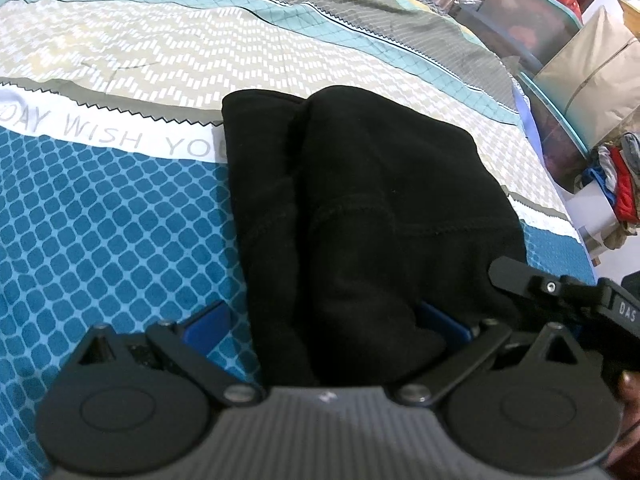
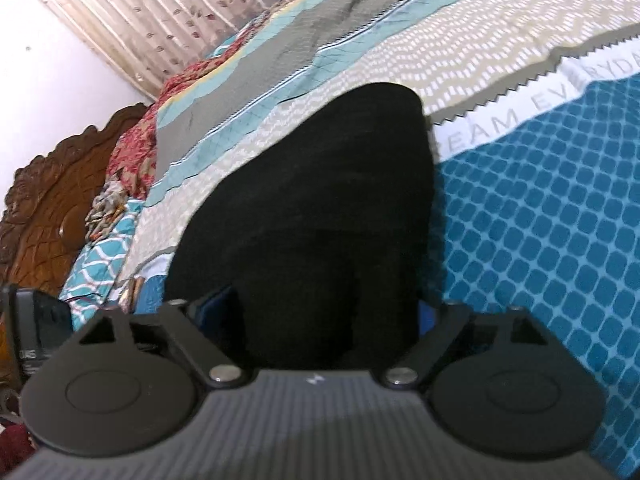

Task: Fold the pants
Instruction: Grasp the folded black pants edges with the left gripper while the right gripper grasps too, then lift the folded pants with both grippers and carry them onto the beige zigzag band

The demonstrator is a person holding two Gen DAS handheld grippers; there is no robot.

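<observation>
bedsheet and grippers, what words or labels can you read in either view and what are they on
"DAY WISH YO", cut off at both ends, on the white band of the bedsheet, left wrist view.
"EAM EVERYDA", cut off at both ends, on the same white band, right wrist view.
"DAS" on the right gripper body, left wrist view.
A small white label on the left gripper body at the right wrist view's left edge is too blurred to read.

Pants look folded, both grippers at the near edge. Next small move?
Probably back both off. The black pants lie as a compact bundle on the bedsheet, and the left gripper and right gripper stand wide around the near edge, apparently not pinching.
</observation>
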